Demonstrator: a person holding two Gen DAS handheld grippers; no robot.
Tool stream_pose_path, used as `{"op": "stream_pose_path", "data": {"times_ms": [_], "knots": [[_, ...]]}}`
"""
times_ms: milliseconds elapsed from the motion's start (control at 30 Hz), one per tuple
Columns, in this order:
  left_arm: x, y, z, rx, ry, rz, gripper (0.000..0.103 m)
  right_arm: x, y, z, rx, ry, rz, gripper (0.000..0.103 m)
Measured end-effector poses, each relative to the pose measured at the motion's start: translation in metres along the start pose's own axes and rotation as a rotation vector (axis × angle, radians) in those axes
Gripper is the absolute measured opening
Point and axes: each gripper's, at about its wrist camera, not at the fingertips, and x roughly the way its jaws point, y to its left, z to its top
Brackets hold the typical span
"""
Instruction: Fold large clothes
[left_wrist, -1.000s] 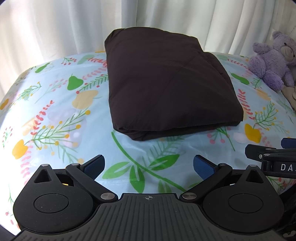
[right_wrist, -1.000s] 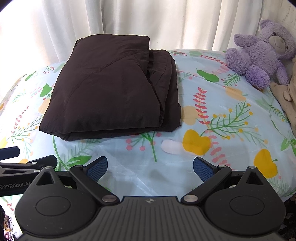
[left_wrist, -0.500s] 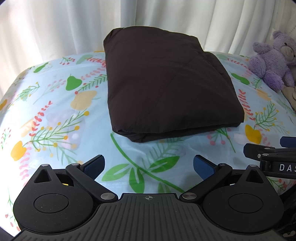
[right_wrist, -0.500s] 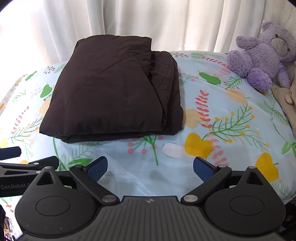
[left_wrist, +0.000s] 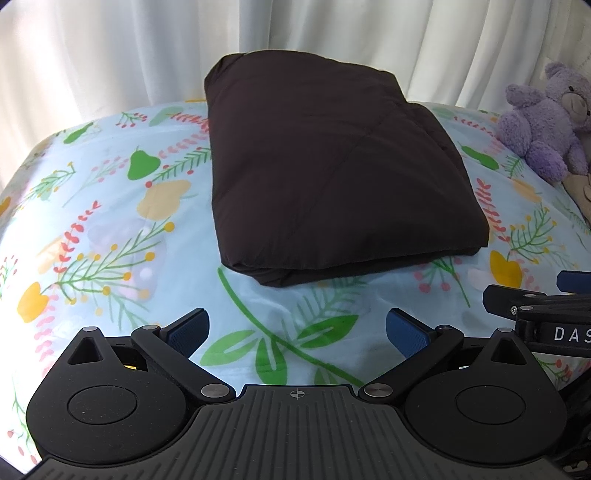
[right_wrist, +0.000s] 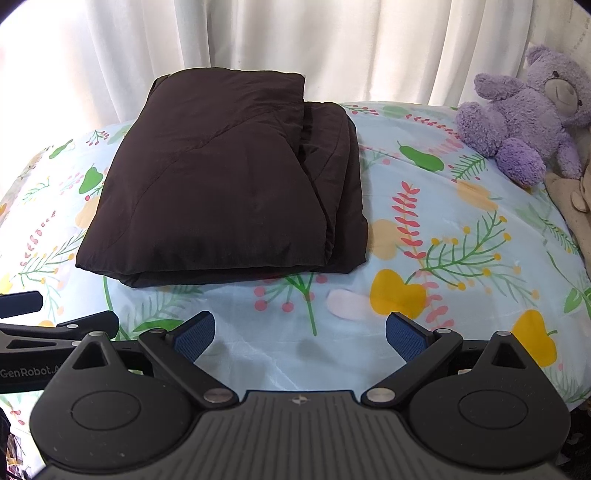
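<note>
A dark brown garment (left_wrist: 332, 166) lies folded into a thick rectangle on the floral bedsheet (left_wrist: 110, 221); it also shows in the right wrist view (right_wrist: 221, 184), with stacked layers along its right side. My left gripper (left_wrist: 297, 328) is open and empty, just short of the garment's near edge. My right gripper (right_wrist: 300, 330) is open and empty, in front of the garment's near right corner. Each gripper's side shows at the edge of the other's view.
A purple teddy bear (right_wrist: 524, 122) sits at the back right, also seen in the left wrist view (left_wrist: 546, 118), with a beige soft toy (right_wrist: 569, 199) beside it. White curtains (right_wrist: 295, 44) hang behind the bed.
Both grippers have drawn back slightly from the garment and stay open. The garment has not moved.
</note>
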Motion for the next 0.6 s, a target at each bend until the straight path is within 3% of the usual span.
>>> {"op": "stream_pose_path", "data": {"times_ms": [600], "knots": [[0.0026,-0.0004,0.0022,-0.001,0.006,0.003,0.103,0.002,-0.0007,0.0051,0.006,-0.009,0.001,0.099]]}}
